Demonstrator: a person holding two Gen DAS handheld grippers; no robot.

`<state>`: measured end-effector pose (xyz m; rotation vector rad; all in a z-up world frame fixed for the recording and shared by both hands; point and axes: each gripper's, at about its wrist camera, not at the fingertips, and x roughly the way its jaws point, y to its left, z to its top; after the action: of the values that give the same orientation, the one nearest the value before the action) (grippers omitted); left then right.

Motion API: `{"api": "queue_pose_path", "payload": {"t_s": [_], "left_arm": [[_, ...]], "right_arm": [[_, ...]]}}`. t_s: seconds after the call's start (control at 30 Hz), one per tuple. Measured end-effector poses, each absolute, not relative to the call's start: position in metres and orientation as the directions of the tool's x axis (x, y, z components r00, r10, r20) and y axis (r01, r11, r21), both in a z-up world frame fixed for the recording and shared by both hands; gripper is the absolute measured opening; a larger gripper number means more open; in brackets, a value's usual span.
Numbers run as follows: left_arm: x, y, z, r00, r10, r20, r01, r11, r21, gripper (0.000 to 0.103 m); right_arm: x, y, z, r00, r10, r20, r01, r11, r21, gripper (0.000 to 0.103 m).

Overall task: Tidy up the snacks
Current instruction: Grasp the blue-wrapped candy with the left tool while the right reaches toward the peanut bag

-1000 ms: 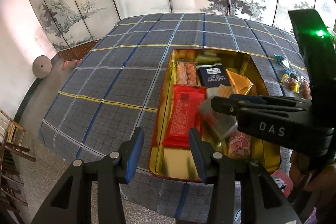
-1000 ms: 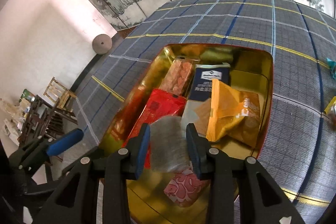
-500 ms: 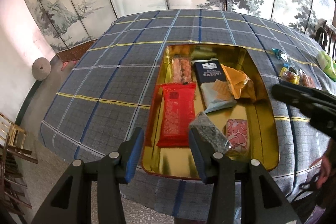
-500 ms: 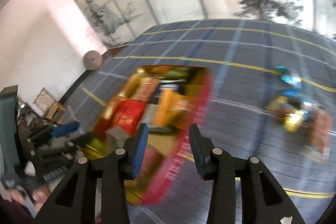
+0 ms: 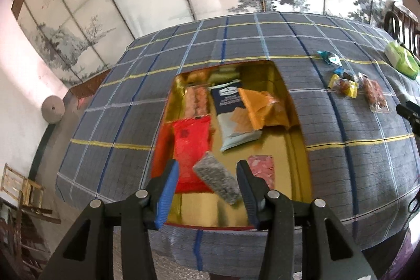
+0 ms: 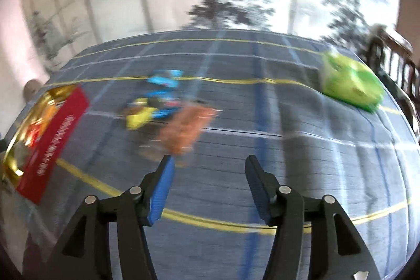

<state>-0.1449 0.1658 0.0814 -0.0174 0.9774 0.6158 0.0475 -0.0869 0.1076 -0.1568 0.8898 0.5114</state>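
With both the left tongs (image 5: 207,183) and right tongs (image 6: 208,186) spread wide and empty, a fetch is judged underway: the loose snacks (image 6: 168,109) right of the tin (image 5: 294,122) on the worktop (image 6: 262,148) must be gripped next.

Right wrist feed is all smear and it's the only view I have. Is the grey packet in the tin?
Observer: Yes. The left wrist view shows the grey packet lying in the gold tin, partly over the red packet.
Operator: Is the left gripper holding it?
Observer: No. The left gripper is open, with neither finger touching the packet.
Operator: What else is in the tin?
Observer: A navy packet, an orange bag and a pink packet.
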Motion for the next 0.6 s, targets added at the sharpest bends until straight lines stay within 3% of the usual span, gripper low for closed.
{"api": "queue_pose_path", "payload": {"t_s": [0.17, 0.3, 0.6], "left_arm": [[-0.126, 0.145, 0.084, 0.407, 0.498, -0.765, -0.459, 0.836, 0.301, 0.051], [-0.109, 0.134, 0.083, 0.406, 0.480, -0.778, -0.430, 0.851, 0.301, 0.052], [-0.054, 0.108, 0.081, 0.413, 0.389, -0.824, -0.347, 0.903, 0.253, 0.052]], "right_arm": [[0.072, -0.120, 0.095, 0.535, 0.310, -0.786, -0.409, 0.909, 0.080, 0.066], [0.084, -0.139, 0.084, 0.537, 0.271, -0.799, -0.368, 0.927, 0.068, 0.067], [0.099, -0.161, 0.082, 0.504, 0.339, -0.794, -0.329, 0.926, 0.187, 0.070]]}}
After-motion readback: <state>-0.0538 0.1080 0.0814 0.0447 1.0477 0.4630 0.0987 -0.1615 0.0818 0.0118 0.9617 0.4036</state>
